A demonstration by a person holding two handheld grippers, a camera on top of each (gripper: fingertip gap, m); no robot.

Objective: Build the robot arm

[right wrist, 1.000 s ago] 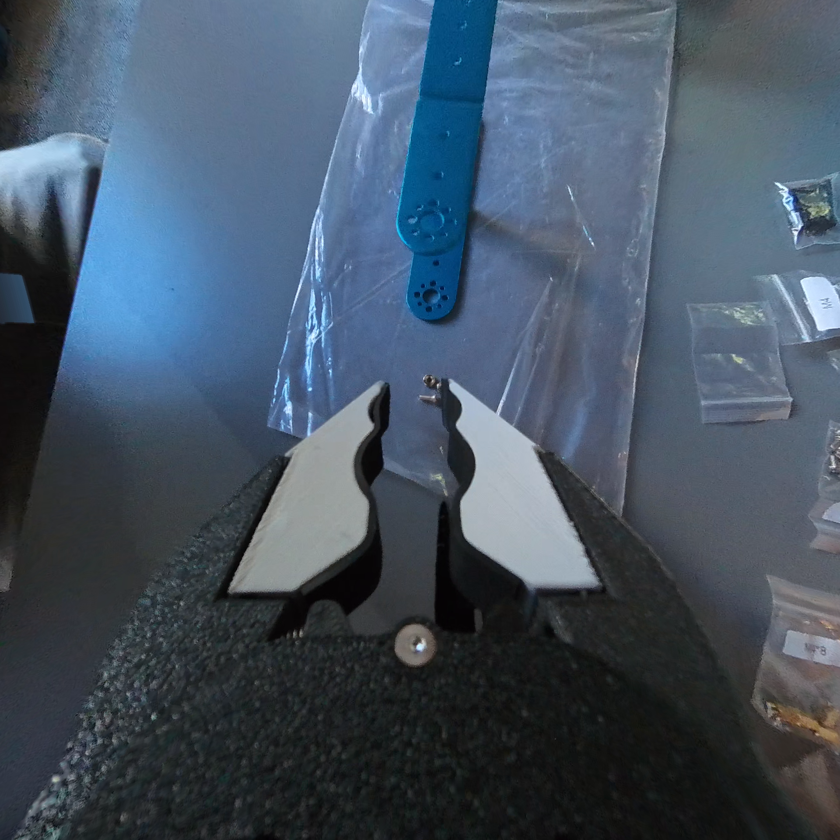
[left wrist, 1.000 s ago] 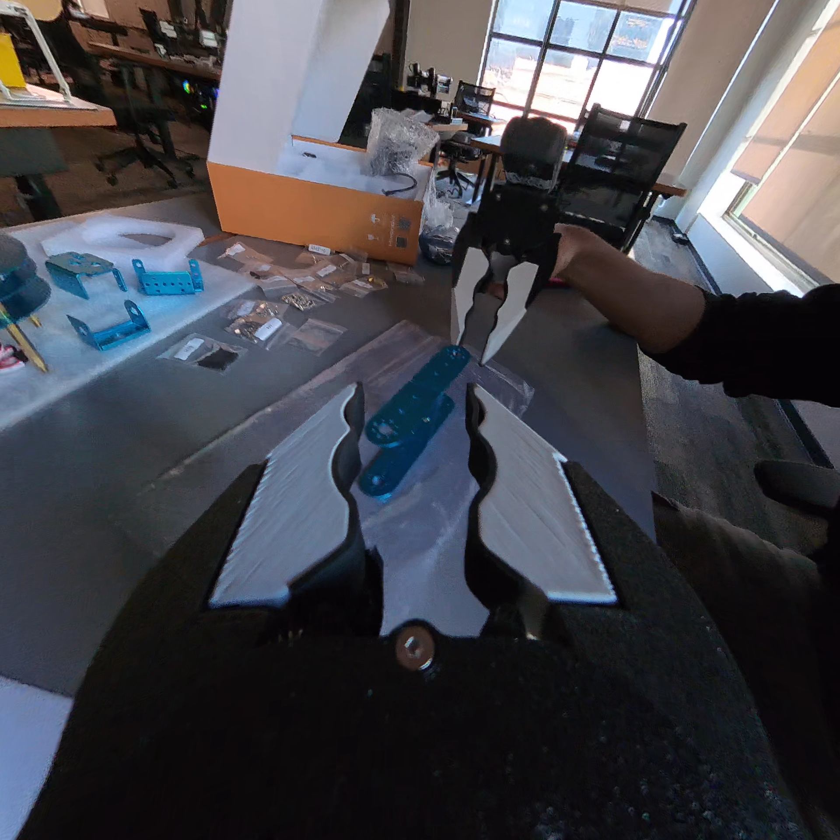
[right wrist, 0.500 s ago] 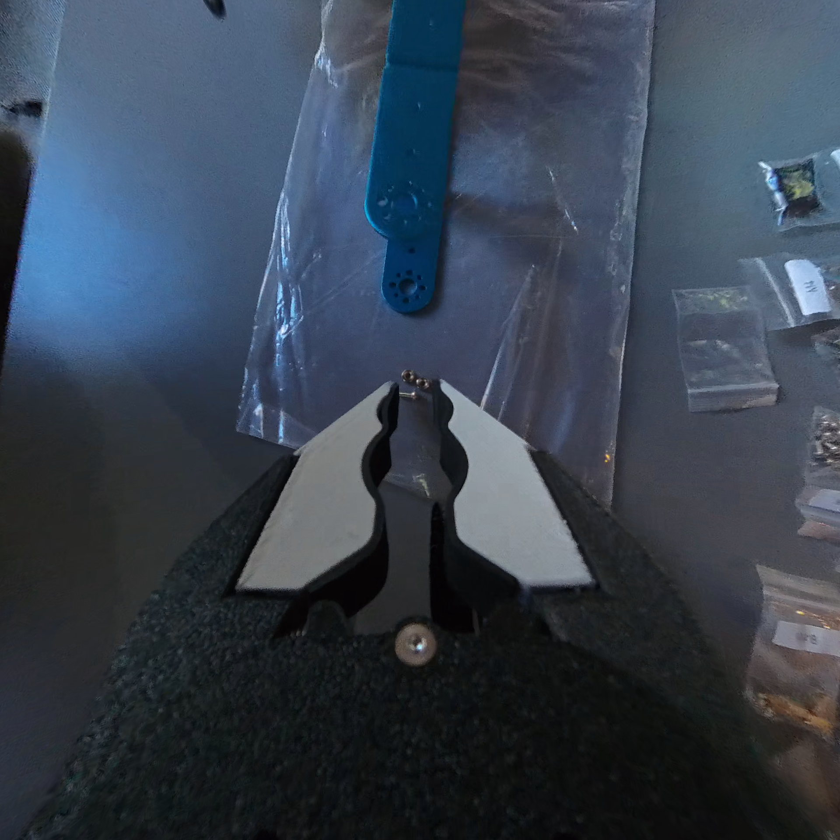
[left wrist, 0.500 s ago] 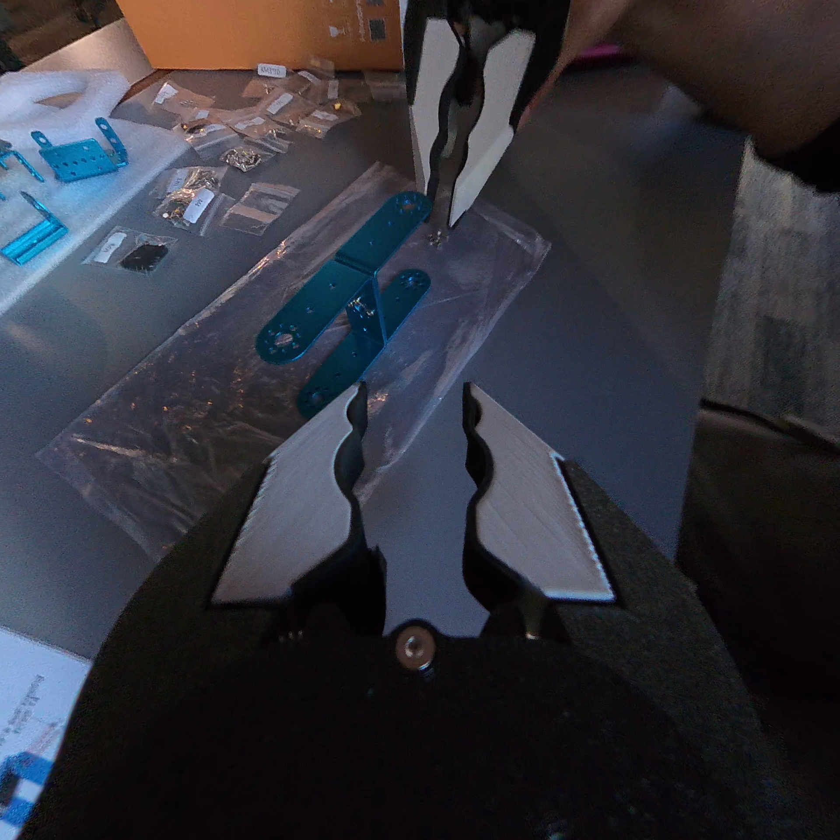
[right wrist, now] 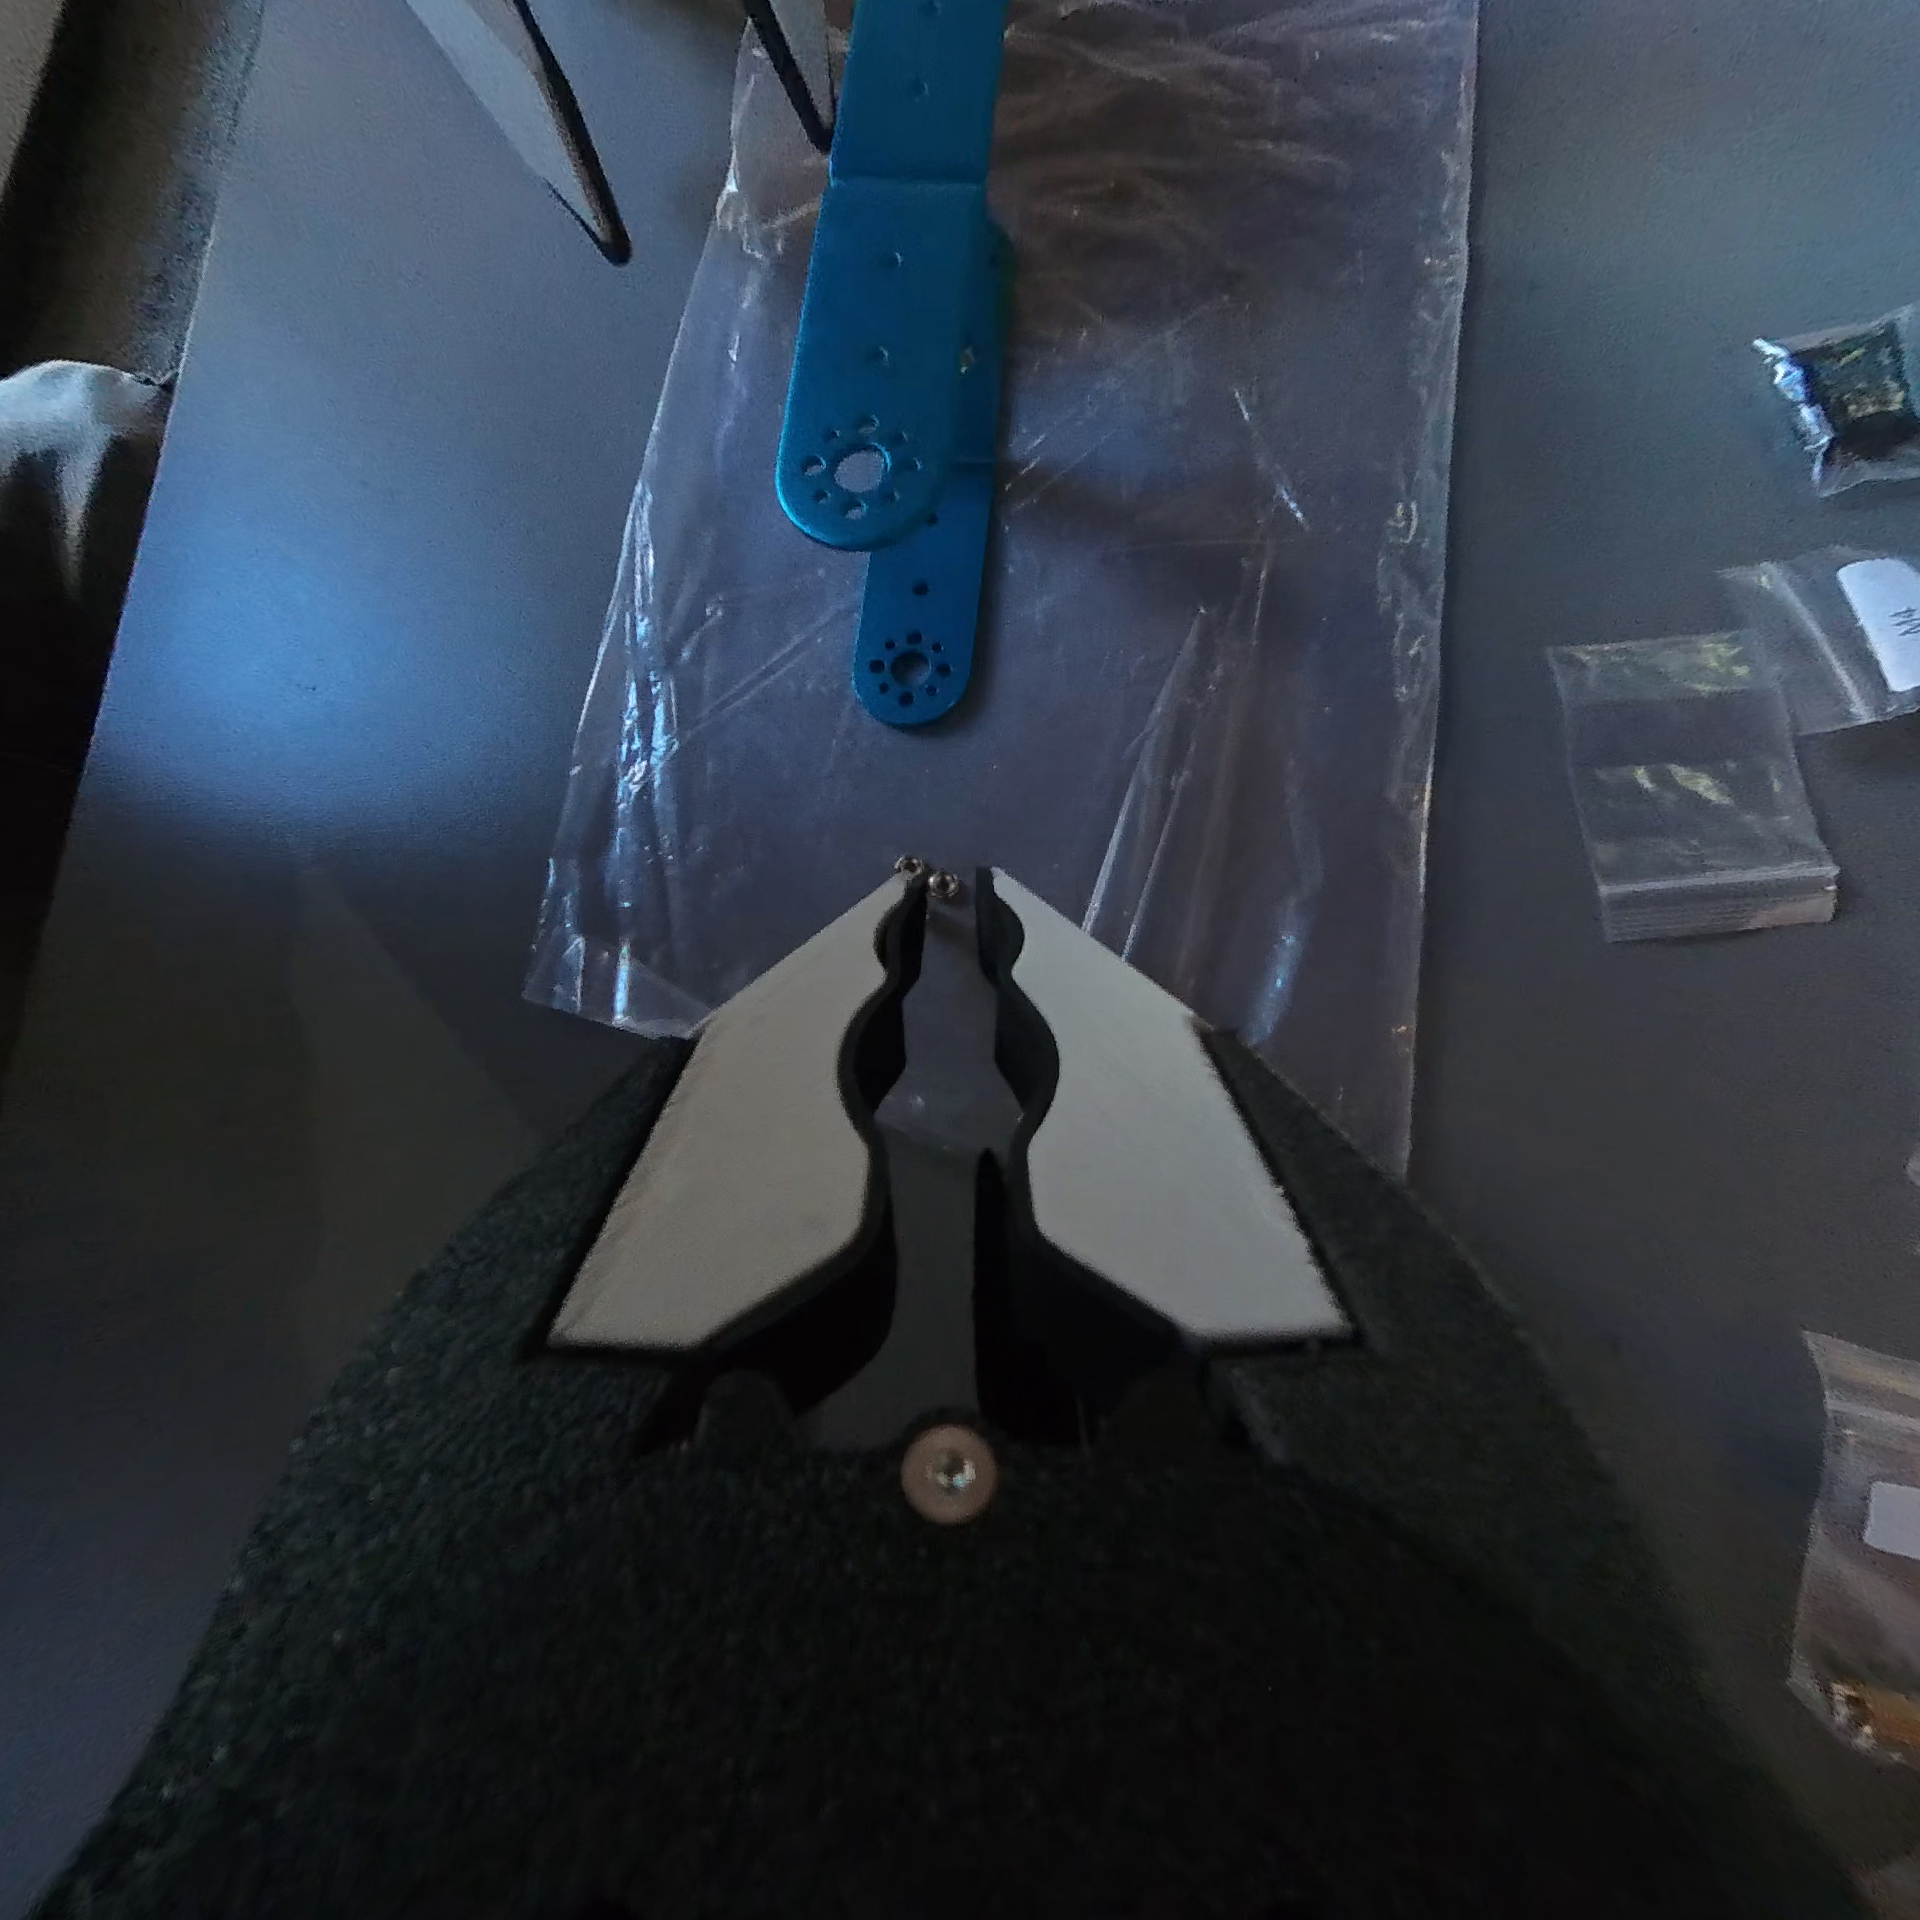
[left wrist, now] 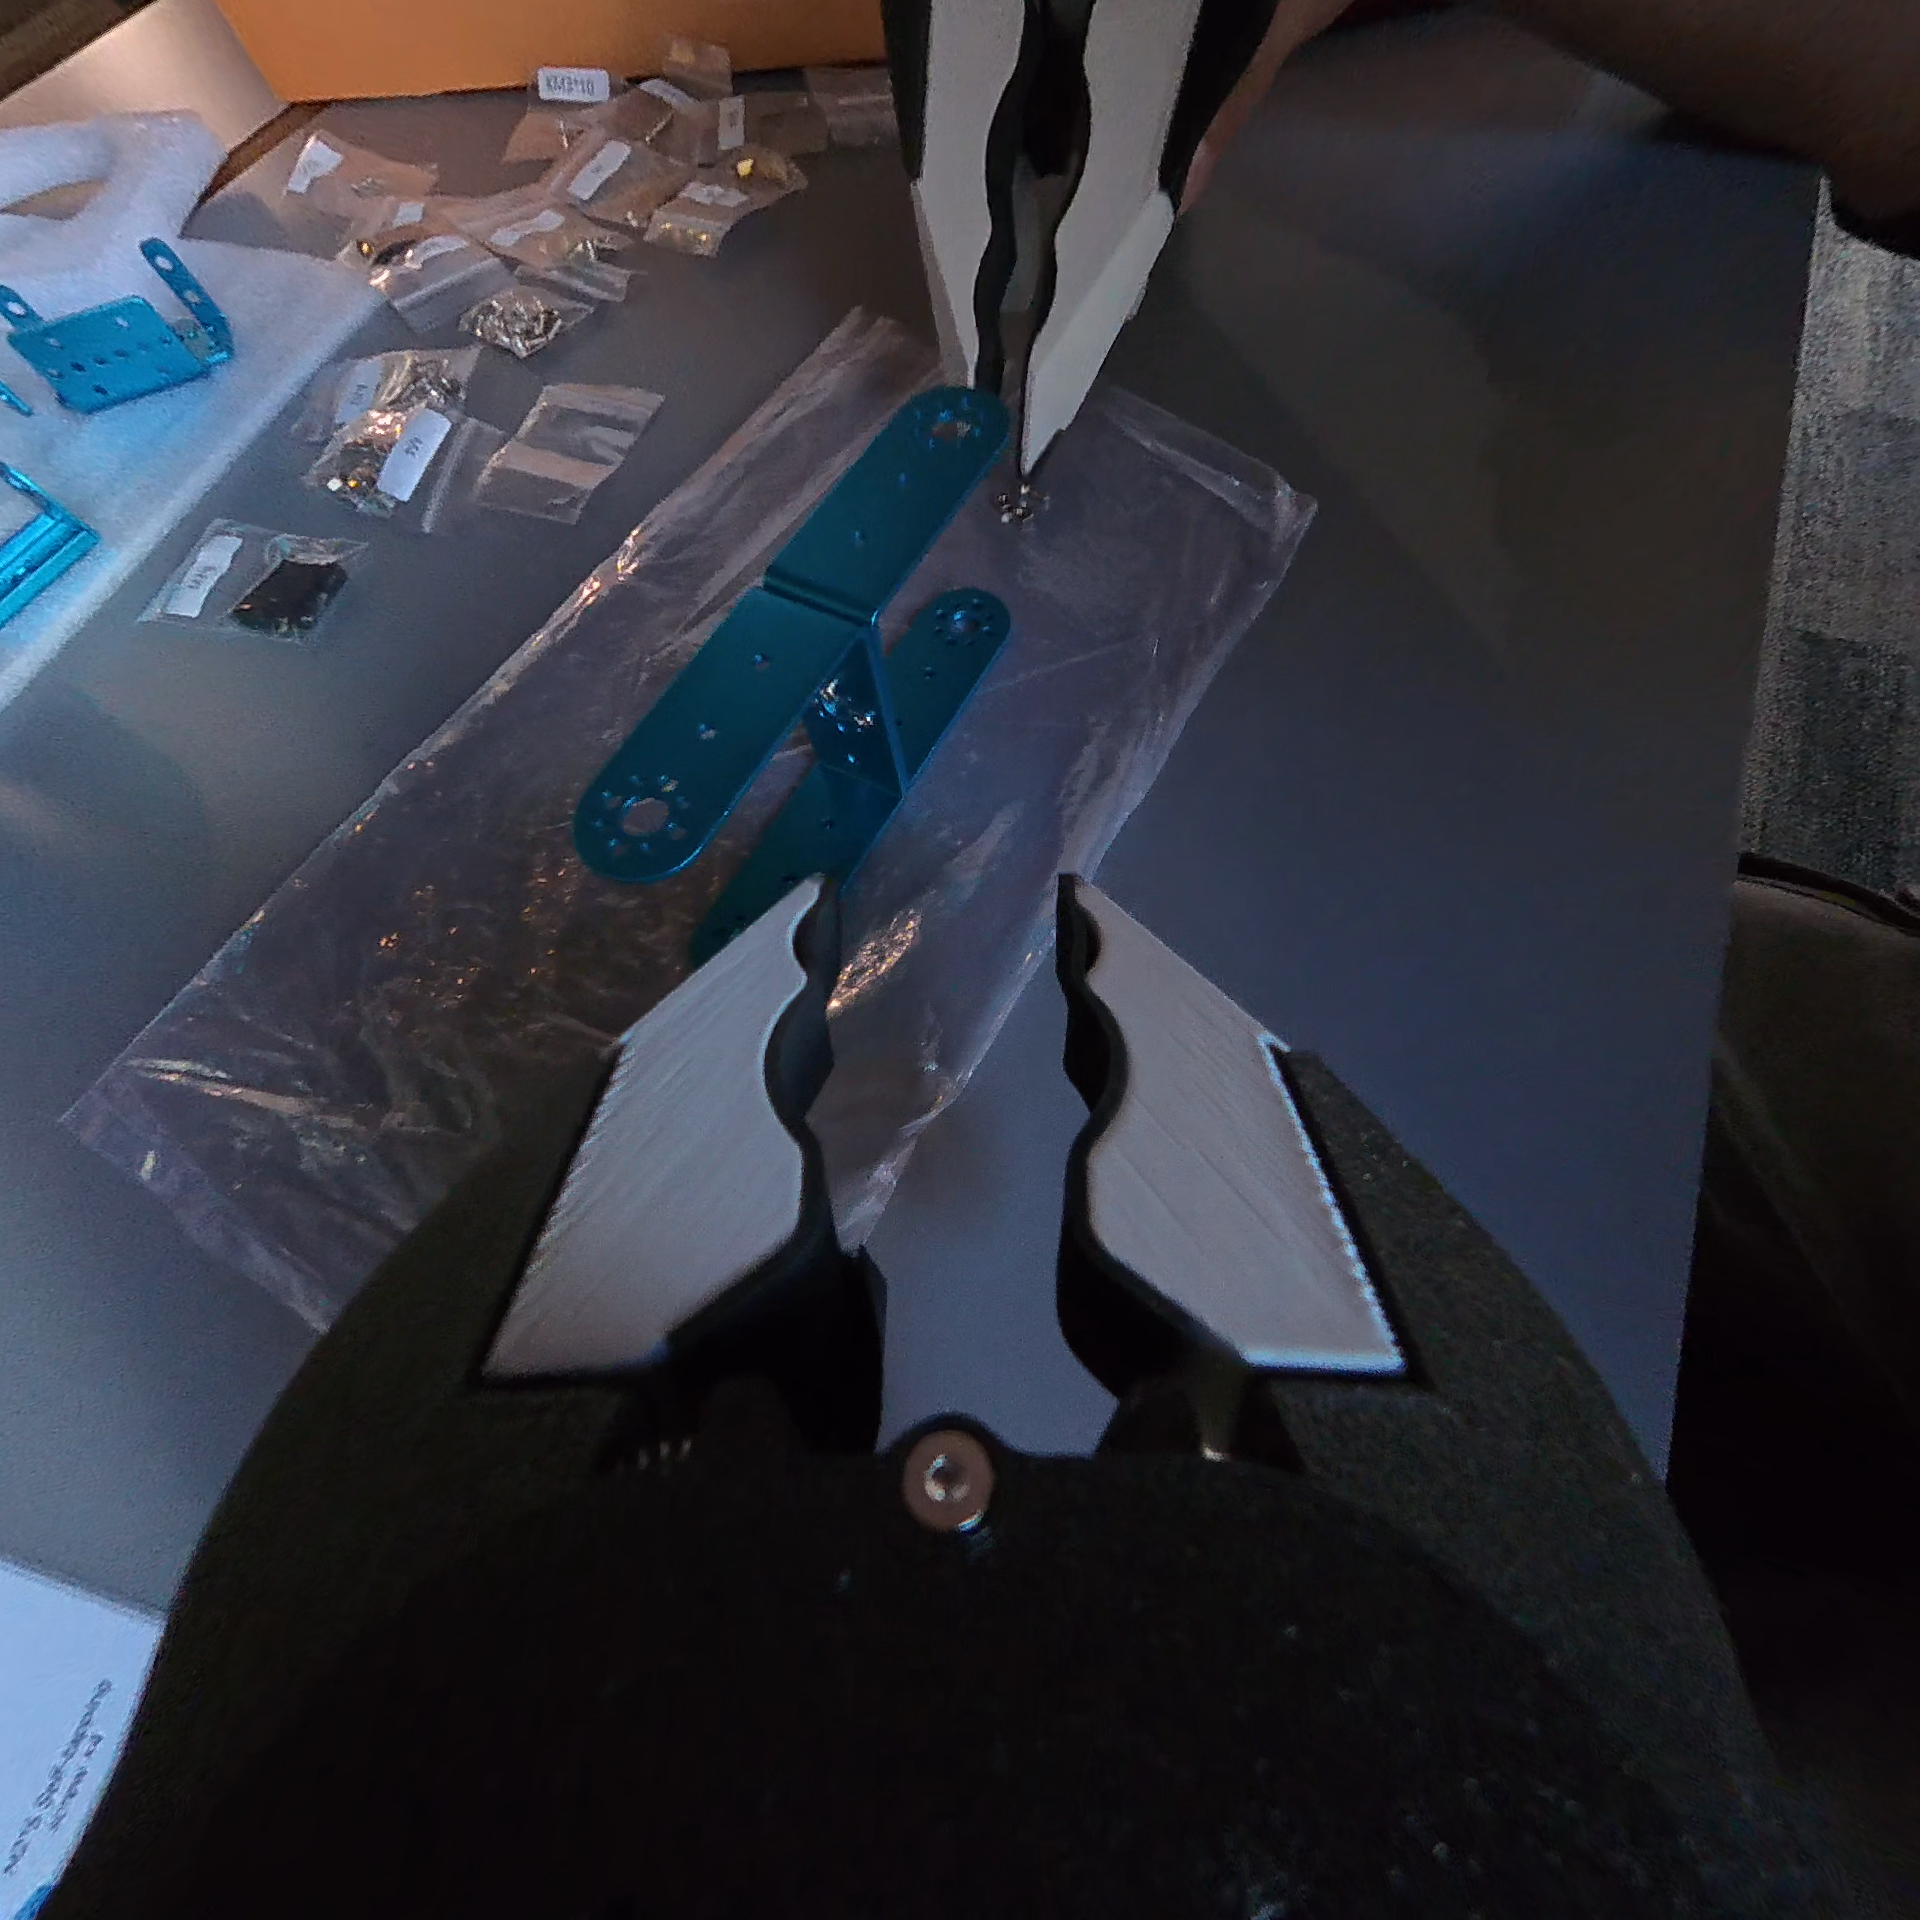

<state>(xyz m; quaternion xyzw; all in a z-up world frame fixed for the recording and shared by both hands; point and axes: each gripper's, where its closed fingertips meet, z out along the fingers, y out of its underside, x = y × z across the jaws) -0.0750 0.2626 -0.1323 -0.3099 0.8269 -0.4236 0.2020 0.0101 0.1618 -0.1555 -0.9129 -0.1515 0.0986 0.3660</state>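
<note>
Right gripper [right wrist: 945, 883], lower centre of the right wrist view: jaws drawn to a narrow gap, nothing clamped. The tips sit at two small silver screws [right wrist: 928, 873] that lie loose on a clear plastic bag [right wrist: 1195, 520]. One screw is just beyond the left tip, the other at the mouth of the gap. Whether either tip touches a screw cannot be told. The narrow gap suits such small parts.

The bag lies flat on the dark grey table [right wrist: 364, 623], running up the middle of the frame. It appears to serve as a mat under the loose hardware.

Two blue metal brackets [right wrist: 894, 343] with ringed hole patterns rest on the bag, upper centre. The broader one overlaps the narrower. In the left wrist view they are seen joined at an upright fold, mid-frame.

Left gripper [left wrist: 940, 904], lower centre of its own view: jaws moderately wide and empty, held above the near edge of the bag. Its left tip is just beside the end of the lower bracket.

Upper left of the left wrist view: roughly a dozen small zip bags of hardware [left wrist: 499, 270], exact count uncertain. Left edge: two blue U-brackets [left wrist: 114, 332] on white foam [left wrist: 94, 177]. An orange box edge [left wrist: 520, 42] lies along the top.
</note>
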